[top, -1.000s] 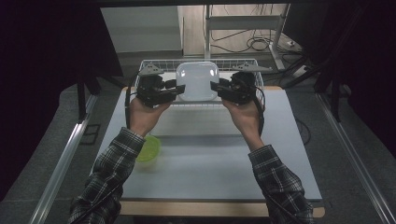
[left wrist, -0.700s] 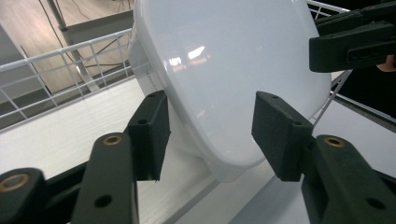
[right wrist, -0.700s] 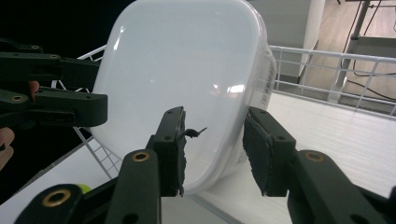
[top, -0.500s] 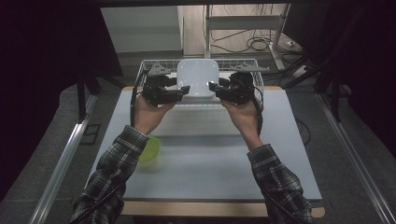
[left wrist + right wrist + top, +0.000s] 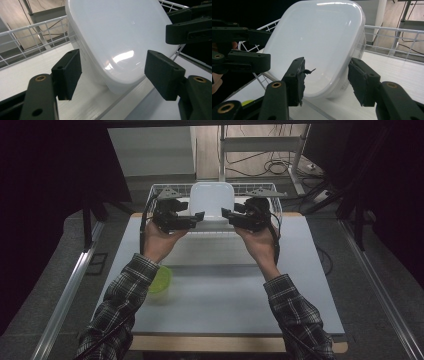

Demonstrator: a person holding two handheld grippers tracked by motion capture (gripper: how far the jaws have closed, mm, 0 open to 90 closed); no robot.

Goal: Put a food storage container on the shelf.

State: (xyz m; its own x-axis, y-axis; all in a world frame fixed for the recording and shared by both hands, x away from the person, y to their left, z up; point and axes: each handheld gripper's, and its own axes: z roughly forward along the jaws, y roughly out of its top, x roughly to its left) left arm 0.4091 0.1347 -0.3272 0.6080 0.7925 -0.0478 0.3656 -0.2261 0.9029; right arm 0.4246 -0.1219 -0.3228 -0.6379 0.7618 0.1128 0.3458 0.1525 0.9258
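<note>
Both sets of jaws have just been opening, and the white container [image 5: 210, 202] that was pinched between the two hands a second ago now stands on its own, tipped up on edge inside the wire basket [image 5: 272, 200] at the far side of the table [image 5: 220, 285]. The left gripper [image 5: 198, 216] has drawn back a touch; the right gripper [image 5: 226, 213] has hardly stirred.

Nearest us, the green cup [image 5: 159, 279] sits by the left sleeve, well apart from the action, with bare table all around. Plenty of room to pull the hands straight back this way.

Further out, look along the left gripper [image 5: 112, 72]: pads apart, the container's rounded corner [image 5: 120, 45] between them but no pad pressing on it. Same story along the right gripper [image 5: 325, 78], jaws spread either side of the lower rim [image 5: 317, 50], clear of the plastic.

So this reads as the release. To do it well, I'd say open a little wider, then back out level along the jaws' own line, both hands together, so no pad nudges that leaning box. It looks balanced on one edge against the basket floor, and a sideways brush could tip it flat.

Beyond it, the basket's far wire wall [image 5: 397, 37] stands close behind, so there's no room forward.
</note>
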